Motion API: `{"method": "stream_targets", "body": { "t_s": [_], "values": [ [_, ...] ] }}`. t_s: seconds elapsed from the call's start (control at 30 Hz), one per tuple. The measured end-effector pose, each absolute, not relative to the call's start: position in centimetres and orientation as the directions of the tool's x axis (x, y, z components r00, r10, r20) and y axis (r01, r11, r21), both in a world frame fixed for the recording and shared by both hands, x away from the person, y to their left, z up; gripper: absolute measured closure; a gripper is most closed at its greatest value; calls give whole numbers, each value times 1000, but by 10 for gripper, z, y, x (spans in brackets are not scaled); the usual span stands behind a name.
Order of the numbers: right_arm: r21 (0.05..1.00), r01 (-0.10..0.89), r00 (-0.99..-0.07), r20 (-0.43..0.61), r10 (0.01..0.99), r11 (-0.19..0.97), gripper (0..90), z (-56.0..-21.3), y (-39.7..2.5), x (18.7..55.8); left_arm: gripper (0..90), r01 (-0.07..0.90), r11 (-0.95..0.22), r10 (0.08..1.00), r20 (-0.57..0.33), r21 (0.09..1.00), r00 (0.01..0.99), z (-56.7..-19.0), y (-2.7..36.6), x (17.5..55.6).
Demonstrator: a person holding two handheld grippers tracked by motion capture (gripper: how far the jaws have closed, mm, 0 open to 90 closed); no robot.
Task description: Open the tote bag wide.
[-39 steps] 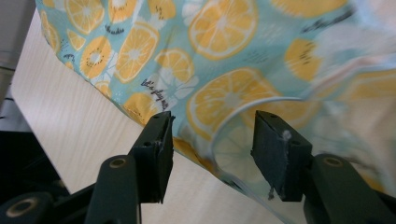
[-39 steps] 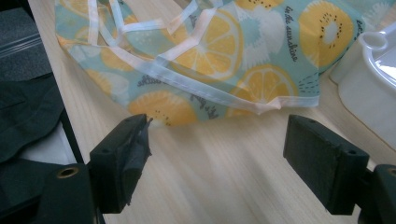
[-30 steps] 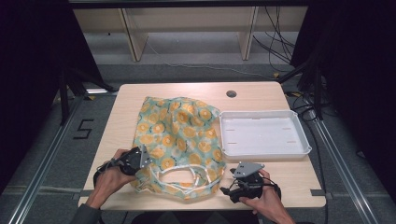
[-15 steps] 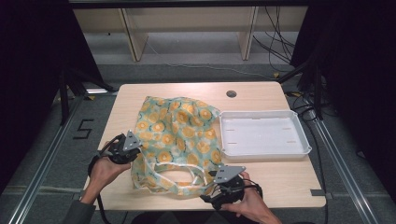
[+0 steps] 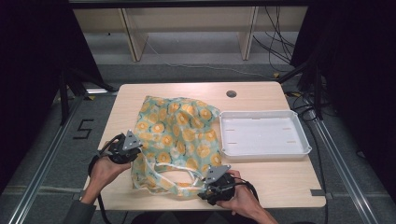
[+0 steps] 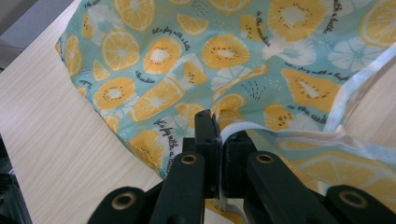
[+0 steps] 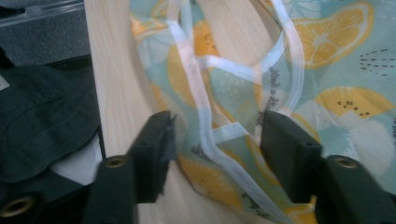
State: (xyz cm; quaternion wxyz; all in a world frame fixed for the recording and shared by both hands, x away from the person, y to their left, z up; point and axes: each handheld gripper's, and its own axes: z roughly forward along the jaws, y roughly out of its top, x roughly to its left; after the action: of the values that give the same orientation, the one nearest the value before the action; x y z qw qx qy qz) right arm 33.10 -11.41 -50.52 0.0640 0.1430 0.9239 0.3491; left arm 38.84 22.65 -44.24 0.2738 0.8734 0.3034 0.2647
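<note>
**Midway: a patterned bag held at one edge, the second grip not yet made**

Evidently you were in the early part of handling the fabric bag (image 5: 180, 140), a turquoise cloth printed with orange slices that lay crumpled and roughly flat on the counter (image 5: 289, 179), just left of the white tray (image 5: 264, 135). Your left hand-held gripper (image 6: 219, 140) had its jaws pressed together on the bag's white-trimmed edge, at the bag's left side as the high view showed it (image 5: 126, 147). Your right hand-held gripper (image 7: 215, 135) stood with its jaws spread, one to either side of the white handle straps (image 7: 201, 102) at the bag's near edge, close over the cloth but not closed on it; the high view placed it at the front of the counter (image 5: 215, 184).

Judged from this layout, one hold was secured and the other remained to be made. The bag was neither lifted, spread smooth nor folded, and the tray lay empty beside it. You would have needed to close the right jaws on the strap or hem before any pulling, since a one-sided pull would likely have dragged the cloth rather than opened it.
</note>
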Motion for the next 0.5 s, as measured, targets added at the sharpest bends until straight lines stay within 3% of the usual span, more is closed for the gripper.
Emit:
{"method": "stream_targets", "body": {
  "t_s": [0.1, 0.23, 0.5],
  "values": [
    [657, 223, -957, 6, 291, 720, 758, -502, -119, 328, 874, 394, -663, 681, 295, 636, 670, -443, 231, 387],
    [671, 207, -965, 19, 263, 712, 890, -494, -127, 325, 876, 399, -657, 690, 298, 639, 660, -444, 236, 389],
    [753, 147, -962, -42, 270, 642, 900, -463, -143, 324, 880, 416, -656, 694, 286, 630, 661, -447, 243, 389]
  ]
}}
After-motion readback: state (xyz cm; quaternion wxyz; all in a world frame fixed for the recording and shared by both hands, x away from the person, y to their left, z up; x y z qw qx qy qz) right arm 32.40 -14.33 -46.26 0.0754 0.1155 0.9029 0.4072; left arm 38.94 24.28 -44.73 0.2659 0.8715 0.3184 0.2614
